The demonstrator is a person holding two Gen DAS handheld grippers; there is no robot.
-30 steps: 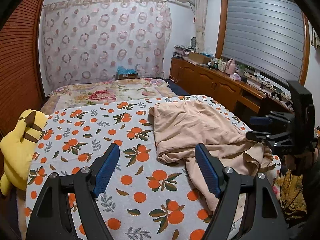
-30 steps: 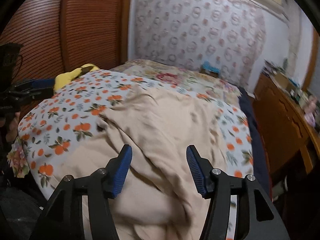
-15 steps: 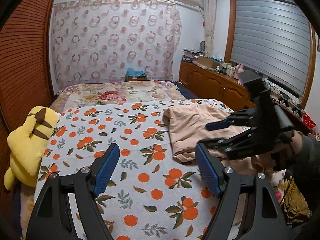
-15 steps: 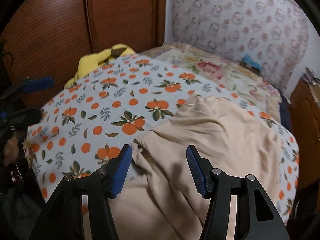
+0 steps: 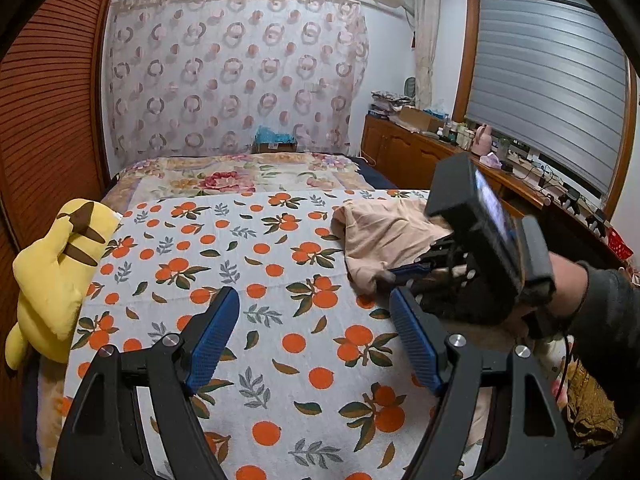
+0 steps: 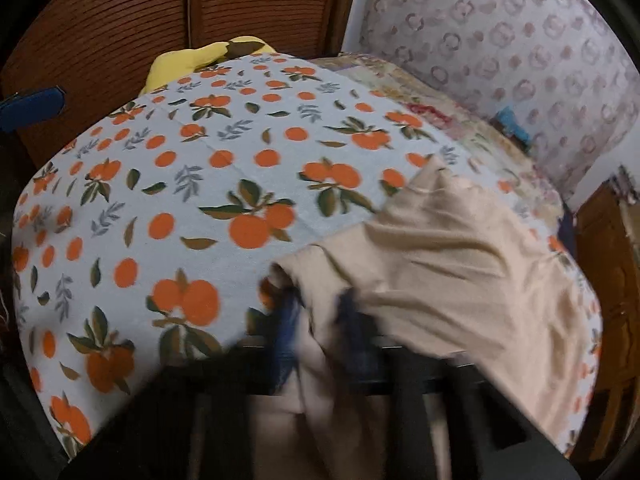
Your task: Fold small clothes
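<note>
The beige garment [image 5: 390,236] lies crumpled on the right half of the bed, on the orange-print blanket [image 5: 240,264], its near portion trailing toward the near right edge of the bed. The right tool [image 5: 394,274], carried by a hand [image 5: 560,280] in a dark sleeve, is at the garment's near left edge; its blue fingers are pressed together with a fold of the beige fabric pinched between them. In the right wrist view the fingers [image 6: 290,320] are blurred, but beige cloth sits between them and runs up and to the right from the grip across the blanket [image 6: 200,184]. The left tool [image 5: 314,344] is over bare blanket to the left of the garment and nearer the camera, its blue pads spread wide with nothing between them; it is apart from the fabric, its right pad just short of the garment's near left corner. A yellow plush toy [image 5: 56,268] lies at the left edge of the bed against the wooden slatted wall. Beyond the blanket, a floral bedspread [image 5: 240,176] covers the far end of the bed. A wooden sideboard [image 5: 404,152] carrying small items stands along the right wall below a window blind.
</note>
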